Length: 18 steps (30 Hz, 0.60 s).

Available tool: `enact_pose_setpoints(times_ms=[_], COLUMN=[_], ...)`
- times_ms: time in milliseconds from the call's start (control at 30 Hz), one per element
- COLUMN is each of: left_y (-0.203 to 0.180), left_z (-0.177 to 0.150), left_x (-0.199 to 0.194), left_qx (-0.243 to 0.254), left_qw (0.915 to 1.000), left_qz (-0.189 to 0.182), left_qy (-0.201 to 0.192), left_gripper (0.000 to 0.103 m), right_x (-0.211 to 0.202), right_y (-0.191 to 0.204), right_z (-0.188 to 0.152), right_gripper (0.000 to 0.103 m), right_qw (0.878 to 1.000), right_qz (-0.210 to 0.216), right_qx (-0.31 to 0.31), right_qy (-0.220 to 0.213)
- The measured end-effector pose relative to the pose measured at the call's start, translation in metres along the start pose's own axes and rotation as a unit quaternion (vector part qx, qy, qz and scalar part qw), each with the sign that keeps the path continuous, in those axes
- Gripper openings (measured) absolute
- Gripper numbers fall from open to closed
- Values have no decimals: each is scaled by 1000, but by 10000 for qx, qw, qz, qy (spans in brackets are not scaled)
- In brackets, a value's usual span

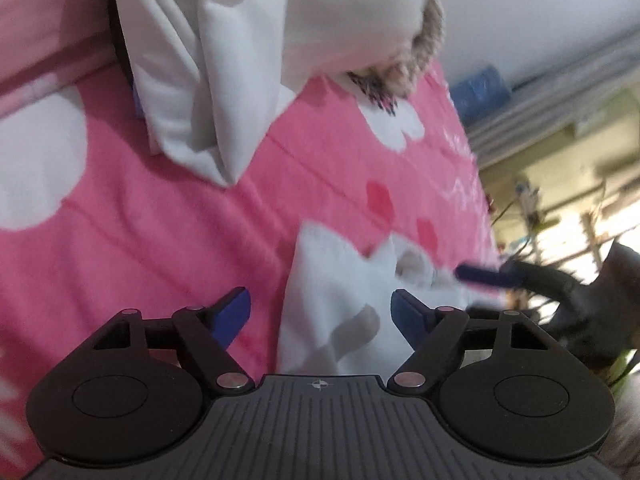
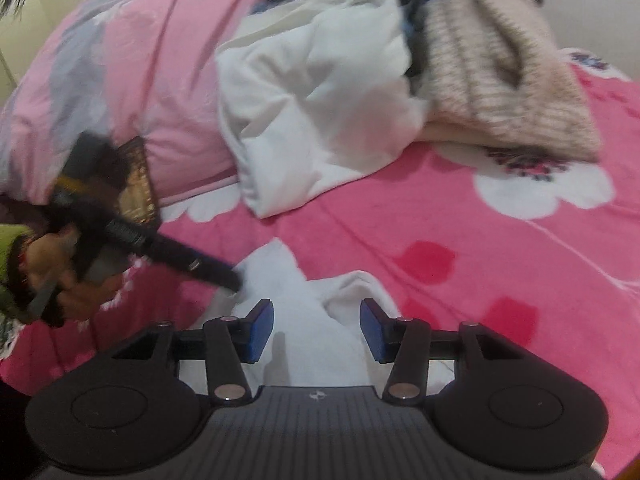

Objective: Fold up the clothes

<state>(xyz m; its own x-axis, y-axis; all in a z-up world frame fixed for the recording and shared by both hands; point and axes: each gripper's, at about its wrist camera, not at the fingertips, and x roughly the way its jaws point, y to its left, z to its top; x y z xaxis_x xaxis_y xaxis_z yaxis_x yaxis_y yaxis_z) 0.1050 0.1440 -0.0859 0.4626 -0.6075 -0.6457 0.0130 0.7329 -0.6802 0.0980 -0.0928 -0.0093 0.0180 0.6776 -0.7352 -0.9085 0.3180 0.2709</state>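
Between the parted jaws of your right gripper (image 2: pixel 317 330) lay a small white garment (image 2: pixel 296 332), crumpled on the pink bedspread (image 2: pixel 460 216) and not yet folded; your left gripper (image 1: pixel 321 316) stood wide just beside it, gripping nothing. Farther off, a white garment (image 2: pixel 320 120) and a knit sweater (image 2: pixel 504 92) waited heaped. No containers showed.

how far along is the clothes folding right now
Done: a beige knit sweater lies folded at the back of the pink blanket. In hand: the left gripper and right gripper are both open over a small white garment, not gripping it. Left: that piece and the crumpled white garment.
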Motion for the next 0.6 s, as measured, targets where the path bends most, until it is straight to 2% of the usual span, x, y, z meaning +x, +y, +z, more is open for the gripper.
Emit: enact_pose_setpoints(times_ms=[100, 133, 167, 233, 333, 467, 600], left_y=[0, -2, -3, -6, -14, -24, -26], left_z=[5, 6, 5, 3, -3, -12, -14], left_x=[6, 8, 9, 7, 1, -11, -18], left_qx=[-39, 32, 104, 303, 679, 1138, 1289], left_qw=[9999, 9999, 9998, 9992, 9968, 9914, 9895], left_qz=[-71, -45, -62, -205, -380, -573, -482], left_qy=[-103, -142, -166, -162, -207, -301, -438], left_gripper=[60, 54, 47, 30, 23, 19, 18], right_x=[13, 16, 17, 14, 9, 2, -4], right_y=[-2, -2, -1, 7, 27, 47, 40], right_z=[-1, -3, -4, -10, -21, -31, -30], right_gripper=[37, 25, 18, 15, 15, 15, 15], right_qw=[9996, 9993, 9990, 9985, 9968, 9927, 9931], right_qz=[111, 155, 221, 362, 358, 310, 63], right_qx=[-32, -45, -67, -226, -667, -1143, -1155], right_qy=[243, 328, 378, 345, 250, 238, 199])
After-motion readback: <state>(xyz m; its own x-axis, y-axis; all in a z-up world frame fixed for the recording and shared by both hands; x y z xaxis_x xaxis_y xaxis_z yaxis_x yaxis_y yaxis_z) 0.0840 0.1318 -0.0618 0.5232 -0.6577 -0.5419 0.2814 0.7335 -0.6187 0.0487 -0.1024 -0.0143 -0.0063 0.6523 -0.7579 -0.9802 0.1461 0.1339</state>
